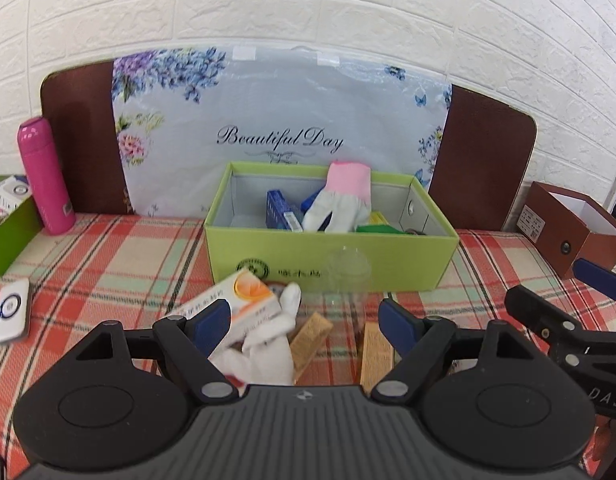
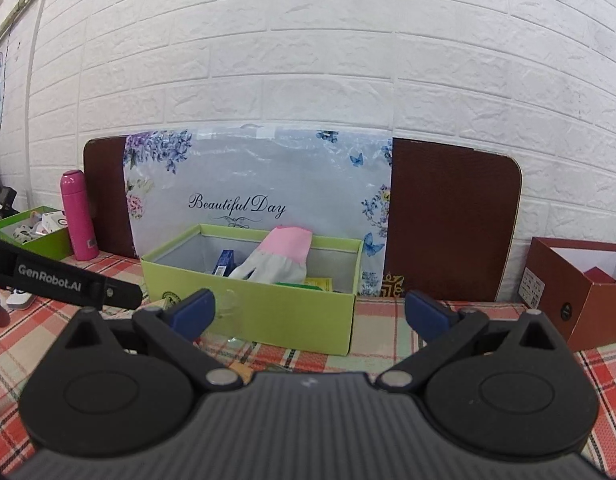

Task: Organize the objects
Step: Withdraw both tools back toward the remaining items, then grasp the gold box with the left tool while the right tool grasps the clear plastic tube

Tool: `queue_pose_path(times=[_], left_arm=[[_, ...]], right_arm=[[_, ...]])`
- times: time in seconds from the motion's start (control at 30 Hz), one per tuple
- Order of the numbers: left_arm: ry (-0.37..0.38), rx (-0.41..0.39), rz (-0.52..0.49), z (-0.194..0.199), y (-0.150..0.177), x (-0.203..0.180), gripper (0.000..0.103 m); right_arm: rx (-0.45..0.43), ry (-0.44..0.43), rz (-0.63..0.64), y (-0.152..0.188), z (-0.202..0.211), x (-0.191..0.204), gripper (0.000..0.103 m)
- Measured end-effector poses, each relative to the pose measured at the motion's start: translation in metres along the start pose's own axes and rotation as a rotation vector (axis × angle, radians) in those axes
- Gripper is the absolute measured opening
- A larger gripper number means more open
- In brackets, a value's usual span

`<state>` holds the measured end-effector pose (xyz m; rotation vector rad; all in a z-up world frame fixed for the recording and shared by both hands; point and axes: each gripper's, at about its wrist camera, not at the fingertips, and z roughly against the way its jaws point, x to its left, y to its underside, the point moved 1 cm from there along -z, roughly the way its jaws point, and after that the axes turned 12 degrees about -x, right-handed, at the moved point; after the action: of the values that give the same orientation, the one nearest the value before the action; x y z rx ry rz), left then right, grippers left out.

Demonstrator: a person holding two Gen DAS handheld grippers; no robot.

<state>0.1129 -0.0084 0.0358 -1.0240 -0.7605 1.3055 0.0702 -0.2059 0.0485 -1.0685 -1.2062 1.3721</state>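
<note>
On a plaid-covered table (image 1: 108, 264), loose items wait in front of a green box (image 1: 331, 256) that already holds a pink-cuffed glove (image 1: 341, 200) and small packets. From the left: a white-and-orange carton (image 1: 236, 300) lies tilted just beside a white glove (image 1: 268, 344); next come two tan blocks (image 1: 309, 336) and a clear plastic cup (image 1: 345, 280) standing against the box front. The left gripper (image 1: 304, 320) hangs over this cluster, jaws spread wide and gripping nothing; the right gripper (image 2: 308, 312), nearer the box's right end, is likewise released and empty. The carton looks light and stiff, best pinched across its narrow sides. The glove is limp and should bunch, so a mid-palm pinch suits it. The thin cup seems slick and crushable; a gentle hold at the rim appears safest
</note>
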Motion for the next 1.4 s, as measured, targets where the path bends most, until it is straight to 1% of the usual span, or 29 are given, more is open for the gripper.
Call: queue_pose_path(times=[0.3, 0.53, 0.63, 0.77, 0.87, 0.93, 0.97, 1.0, 1.03, 1.07, 1.1, 1.13, 1.17, 1.2, 1.27, 1.37, 1.4], left_arm=[[-0.029, 0.039, 0.048, 0.010, 0.019, 0.012, 0.084], [-0.037, 0.077, 0.070, 0.009, 0.033, 0.019, 0.084], [-0.008, 0.083, 0.080, 0.009, 0.041, 0.019, 0.084], [0.072, 0.079, 0.079, 0.012, 0.051, 0.014, 0.084], [0.116, 0.087, 0.056, 0.012, 0.060, 0.006, 0.084], [0.142, 0.096, 0.039, 0.011, 0.064, 0.001, 0.084], [0.155, 0.101, 0.032, 0.010, 0.067, -0.001, 0.084], [0.165, 0.105, 0.029, 0.008, 0.069, -0.004, 0.084], [0.174, 0.107, 0.029, 0.006, 0.070, -0.006, 0.084], [0.181, 0.110, 0.030, 0.003, 0.071, -0.008, 0.084], [0.187, 0.114, 0.033, -0.001, 0.071, -0.011, 0.084], [0.191, 0.115, 0.033, -0.005, 0.071, -0.014, 0.083], [0.195, 0.113, 0.030, -0.010, 0.070, -0.017, 0.082], [0.200, 0.110, 0.022, -0.016, 0.069, -0.021, 0.080], [0.202, 0.108, -0.003, -0.029, 0.069, -0.030, 0.073], [0.193, 0.120, -0.047, -0.055, 0.072, -0.041, 0.060], [0.182, 0.134, -0.053, -0.064, 0.073, -0.042, 0.052]], right_arm=[[0.035, 0.012, -0.041, 0.017, 0.018, -0.003, 0.103], [0.102, 0.021, -0.057, 0.039, 0.019, -0.004, 0.103], [0.140, 0.024, -0.045, 0.055, 0.015, -0.002, 0.103], [0.199, 0.030, -0.022, 0.082, 0.000, 0.000, 0.103], [0.272, 0.034, -0.016, 0.104, -0.018, 0.001, 0.102], [0.314, 0.032, -0.023, 0.116, -0.029, 0.001, 0.099], [0.333, 0.032, -0.030, 0.120, -0.034, 0.000, 0.095], [0.344, 0.033, -0.037, 0.123, -0.037, 0.000, 0.093], [0.334, 0.037, -0.047, 0.123, -0.037, -0.001, 0.092], [0.327, 0.039, -0.050, 0.122, -0.036, -0.001, 0.082], [0.325, 0.037, -0.050, 0.121, -0.035, -0.001, 0.067], [0.323, 0.033, -0.049, 0.120, -0.034, -0.002, 0.058], [0.322, 0.036, -0.043, 0.119, -0.032, -0.002, 0.042], [0.324, 0.039, -0.039, 0.118, -0.029, -0.003, 0.038], [0.333, 0.041, -0.046, 0.117, -0.022, -0.005, 0.034], [0.349, 0.030, -0.051, 0.116, -0.006, -0.010, 0.030], [0.355, 0.027, -0.053, 0.116, 0.000, -0.012, 0.029]])
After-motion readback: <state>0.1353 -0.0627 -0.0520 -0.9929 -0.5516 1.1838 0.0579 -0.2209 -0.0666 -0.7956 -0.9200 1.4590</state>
